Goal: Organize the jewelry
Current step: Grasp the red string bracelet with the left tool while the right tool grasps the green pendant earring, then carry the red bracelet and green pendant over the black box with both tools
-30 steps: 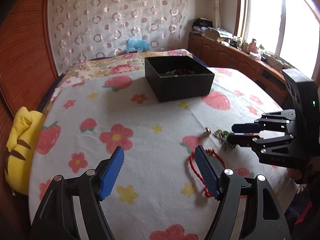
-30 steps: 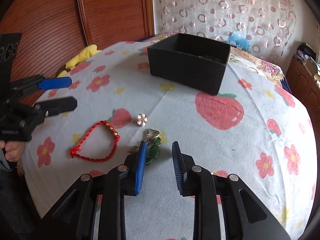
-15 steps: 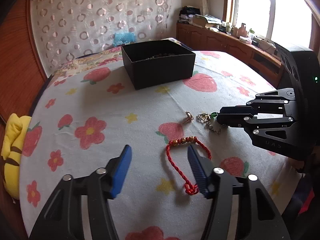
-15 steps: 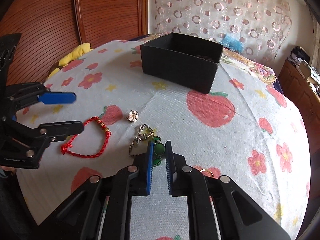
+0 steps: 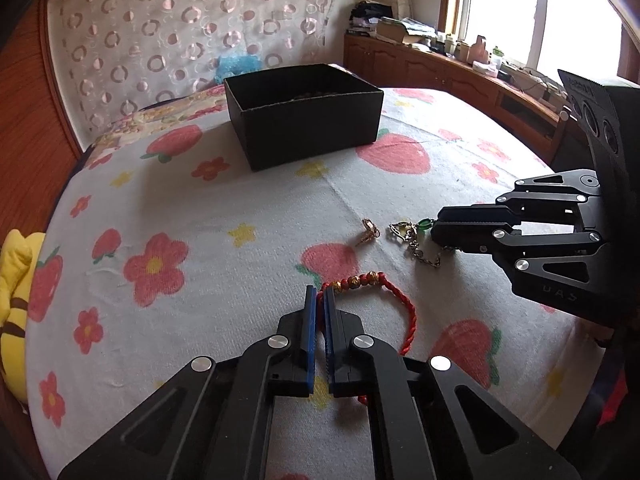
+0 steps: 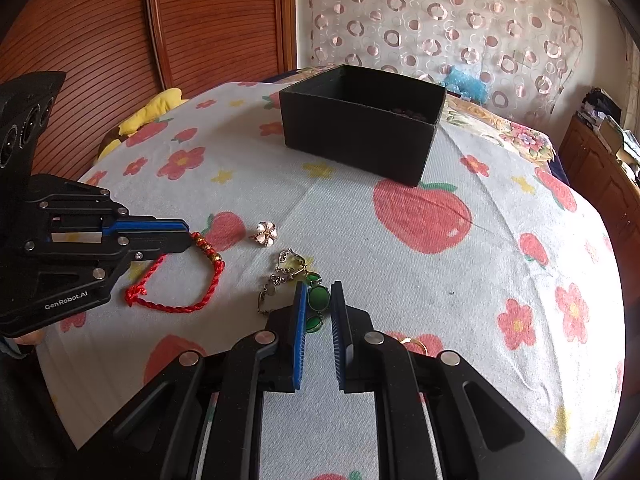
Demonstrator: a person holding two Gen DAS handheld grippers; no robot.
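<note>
Behind right tongs [image 6: 318, 294]: gold ring [image 6: 414, 343], seemingly.

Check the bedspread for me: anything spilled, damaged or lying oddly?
Nothing damaged. Odd only: a gold ring lies half hidden beneath the right gripper, apart from the flower earring, easy to miss. The black box sits upright.

My right gripper [image 6: 318, 300] has its blue pads pressed on a green-stone bracelet [image 6: 316, 300], whose gold chain trails off to the left on the strawberry-print cloth [image 6: 400, 280]. At the left my left gripper [image 6: 186, 236] is clamped on the red cord bracelet [image 6: 208, 280] (right at its gold beads). A flower ring [image 6: 266, 233] lies between them, the black box [image 6: 360, 120] farther back.
</note>
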